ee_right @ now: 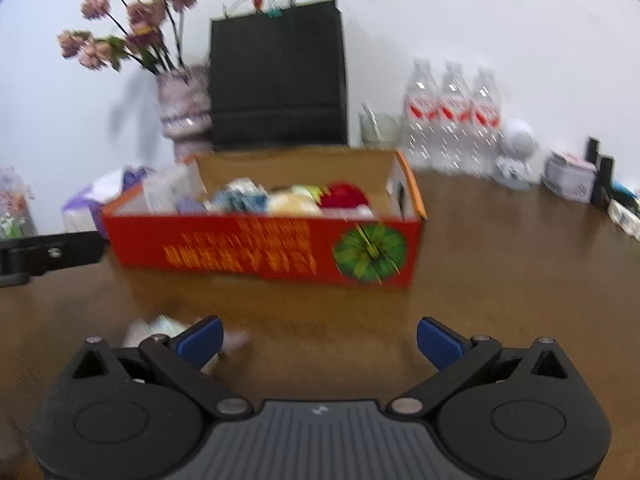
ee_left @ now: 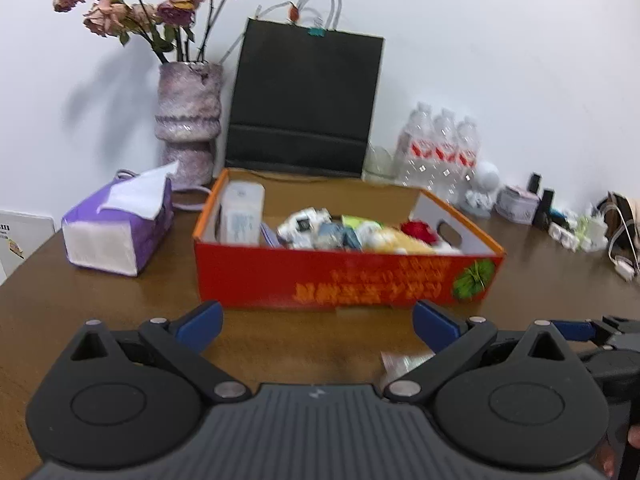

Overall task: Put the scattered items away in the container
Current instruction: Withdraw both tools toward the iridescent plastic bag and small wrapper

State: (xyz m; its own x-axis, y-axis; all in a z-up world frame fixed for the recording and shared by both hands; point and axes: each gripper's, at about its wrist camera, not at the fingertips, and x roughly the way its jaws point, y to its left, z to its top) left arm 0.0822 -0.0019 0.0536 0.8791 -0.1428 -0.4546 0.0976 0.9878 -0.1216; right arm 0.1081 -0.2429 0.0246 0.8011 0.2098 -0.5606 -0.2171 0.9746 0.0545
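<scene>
Both the left gripper (ee_left: 318, 326) and right gripper (ee_right: 319, 340) have jaws spread, empty. The red box (ee_left: 344, 276) bears blurred, unreadable orange writing.

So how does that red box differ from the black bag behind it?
The red box is low, wide and open-topped, with items visible inside; the black bag stands tall and upright, its contents hidden. The box carries orange print and a green emblem; the bag is plain, with pale handles. Both sit on the brown table.
</scene>
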